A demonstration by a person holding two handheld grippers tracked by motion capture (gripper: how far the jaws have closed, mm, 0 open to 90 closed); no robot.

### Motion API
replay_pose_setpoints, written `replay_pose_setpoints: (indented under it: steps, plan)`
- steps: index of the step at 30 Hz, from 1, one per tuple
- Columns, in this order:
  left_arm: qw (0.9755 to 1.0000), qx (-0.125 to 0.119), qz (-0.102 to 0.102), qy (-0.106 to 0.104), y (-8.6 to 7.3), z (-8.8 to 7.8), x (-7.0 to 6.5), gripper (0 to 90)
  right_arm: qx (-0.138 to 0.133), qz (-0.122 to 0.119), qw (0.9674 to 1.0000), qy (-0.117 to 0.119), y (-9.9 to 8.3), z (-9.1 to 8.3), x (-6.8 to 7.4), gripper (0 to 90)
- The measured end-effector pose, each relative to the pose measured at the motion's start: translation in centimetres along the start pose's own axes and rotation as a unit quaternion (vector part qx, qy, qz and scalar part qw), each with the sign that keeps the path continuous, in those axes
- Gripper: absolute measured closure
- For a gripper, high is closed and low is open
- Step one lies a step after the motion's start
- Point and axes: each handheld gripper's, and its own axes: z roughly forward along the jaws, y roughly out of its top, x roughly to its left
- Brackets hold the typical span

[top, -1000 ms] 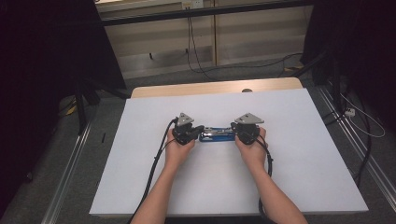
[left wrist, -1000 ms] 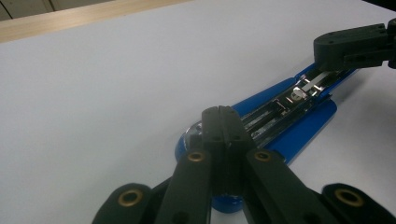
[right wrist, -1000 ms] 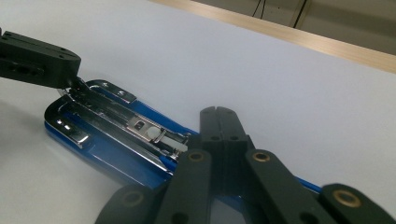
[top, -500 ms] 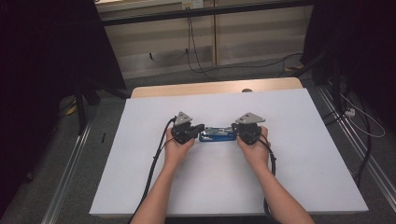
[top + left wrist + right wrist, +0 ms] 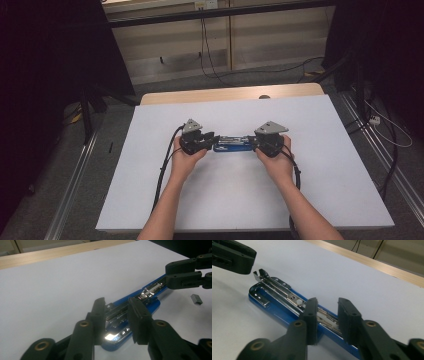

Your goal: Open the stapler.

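At mid-table, on the white table [image 5: 150, 200], a blue stapler [image 5: 234, 145] is lying opened out flat, its chrome inner rail turned upward and its long axis running left to right in the high view. Both forearms are being brought in from the near edge, angled inward so that the two hands are facing each other across the stapler. The left gripper [image 5: 206, 142] is being held at the stapler's left end, the right gripper [image 5: 256, 143] at its right end, each kept low and roughly level, fingers pointing toward the other.

Both pairs of fingers have just been opening. In the left gripper view the left gripper's fingers [image 5: 100, 312] are being held partly apart, straddling the near end of the stapler [image 5: 130, 312] with a gap at each pad; nothing is being clamped. In the right gripper view the right gripper's fingers [image 5: 348, 315] are likewise being held partly spread over the stapler's [image 5: 277, 305] blue base and rail, without pressing on it.

A small grey block of staples [image 5: 196, 299] is lying on the sheet just beside the stapler, near the right gripper [image 5: 187, 275]. Cables are trailing back along both forearms. A wooden strip [image 5: 225, 94] is being left bare beyond the sheet.
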Motion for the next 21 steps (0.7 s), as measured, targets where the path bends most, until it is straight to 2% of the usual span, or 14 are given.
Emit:
replay_pose_setpoints:
  steps: [7, 10, 11, 12, 13, 15, 20, 21]
  plan:
    - [0.9998, 0.018, -0.001, 0.007, 0.1, -1.5, -0.4, 50.9, 0.012, -0.013, 0.9998, 0.000, -0.5, -1.6, -0.5, 48.5]
    - [0.9997, 0.023, 0.002, 0.007, 0.1, -1.7, -0.5, 47.2, 0.013, -0.010, 0.9999, -0.001, -0.7, -2.0, -0.7, 45.4]
    - [0.9995, 0.029, 0.008, 0.009, 0.0, -2.1, -0.5, 41.6, 0.017, -0.005, 0.9998, -0.007, -1.1, -2.4, -1.1, 41.3]
    - [0.9995, 0.029, 0.008, 0.009, 0.0, -2.1, -0.5, 40.3, 0.017, -0.001, 0.9999, -0.005, -1.3, -2.5, -1.2, 41.0]
    - [0.9990, 0.041, 0.014, 0.015, 0.0, -2.5, -0.6, 37.6, 0.015, 0.005, 0.9999, -0.004, -1.6, -2.7, -1.3, 40.2]
    - [0.9986, 0.048, 0.010, 0.023, 0.1, -2.9, -0.6, 32.0, 0.015, 0.012, 0.9998, -0.006, -1.9, -3.0, -1.6, 37.5]
    - [0.9986, 0.042, 0.013, 0.028, 0.1, -3.7, -0.7, 28.0, 0.018, 0.013, 0.9997, -0.011, -2.5, -3.5, -1.7, 32.1]
    - [0.9988, 0.040, 0.010, 0.025, 0.1, -4.0, -0.8, 24.0, 0.022, 0.006, 0.9995, -0.019, -2.8, -3.6, -1.5, 29.2]
